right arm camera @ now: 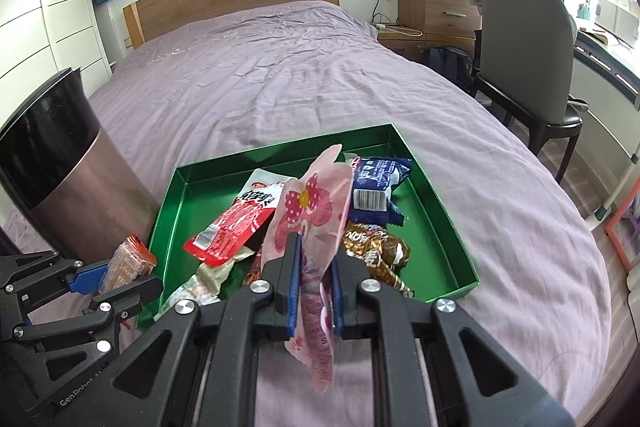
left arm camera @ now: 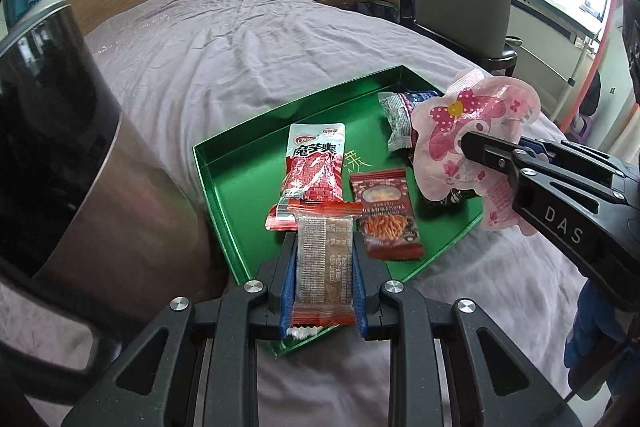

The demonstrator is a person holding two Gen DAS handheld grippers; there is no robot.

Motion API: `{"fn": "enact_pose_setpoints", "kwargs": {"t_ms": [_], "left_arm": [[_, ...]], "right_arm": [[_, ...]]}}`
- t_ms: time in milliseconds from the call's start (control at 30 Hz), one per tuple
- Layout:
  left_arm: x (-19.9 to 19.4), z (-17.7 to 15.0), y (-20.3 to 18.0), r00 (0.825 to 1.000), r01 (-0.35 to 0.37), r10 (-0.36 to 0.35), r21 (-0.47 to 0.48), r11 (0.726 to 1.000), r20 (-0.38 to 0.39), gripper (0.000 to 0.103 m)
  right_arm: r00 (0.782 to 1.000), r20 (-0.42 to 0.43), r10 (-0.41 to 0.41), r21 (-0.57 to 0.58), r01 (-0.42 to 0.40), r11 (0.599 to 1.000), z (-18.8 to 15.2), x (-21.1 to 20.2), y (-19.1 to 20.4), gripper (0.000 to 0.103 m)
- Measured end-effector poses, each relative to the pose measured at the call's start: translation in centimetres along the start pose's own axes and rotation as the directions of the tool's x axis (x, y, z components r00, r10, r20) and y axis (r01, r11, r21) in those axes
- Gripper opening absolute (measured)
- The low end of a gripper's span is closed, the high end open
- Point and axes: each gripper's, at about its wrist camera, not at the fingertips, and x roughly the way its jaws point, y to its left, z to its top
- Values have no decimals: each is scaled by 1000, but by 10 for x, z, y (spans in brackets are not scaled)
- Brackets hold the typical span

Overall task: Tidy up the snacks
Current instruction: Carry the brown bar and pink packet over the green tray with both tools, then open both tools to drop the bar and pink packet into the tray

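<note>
The left gripper point(left arm camera: 324, 267) pinches a brown wafer bar point(left arm camera: 325, 259); the right gripper point(right arm camera: 316, 267) pinches a pink cartoon pouch point(right arm camera: 316, 211). Both hang over the green tray point(left arm camera: 224, 163); lower each toward bare floor at ten o'clock, releasing separately.

Each wrist camera sits behind its own gripper, looking forward and steeply down along the fingers at close range. Both views share the green tray point(left arm camera: 224, 163) point(right arm camera: 172, 203) ahead, the bed point(left arm camera: 224, 39) point(right arm camera: 280, 75) beyond, and the opposite gripper beside it.
</note>
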Motion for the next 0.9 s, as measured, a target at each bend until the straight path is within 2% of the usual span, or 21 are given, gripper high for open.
{"fn": "enact_pose_setpoints", "kwargs": {"t_ms": [233,500,600,633,800,900], "left_arm": [[46,13,-3,999,-35,35,-21,999,-16,20],[68,12,-2,998,-46,45,-24,999,-38,21],[68,13,-3,998,-46,45,-21,999,-36,34],[68,14,-2,998,-46,45,-26,999,-35,42],[69,15,-2,998,-51,50,-32,998,-34,45],[67,17,-1,998,-55,54,-34,998,-26,52]], "right_arm": [[1000,-16,-13,-4,13,1000,4,35,-16,0],[999,-39,4,5,-4,1000,-1,57,-20,0],[999,-40,5,10,-5,1000,-2,60,-20,0],[999,-39,3,8,-2,1000,-3,61,-19,0],[999,-44,-3,1,3,1000,-3,60,-18,0],[999,-39,-9,1,9,1000,-2,59,-17,0]]}}
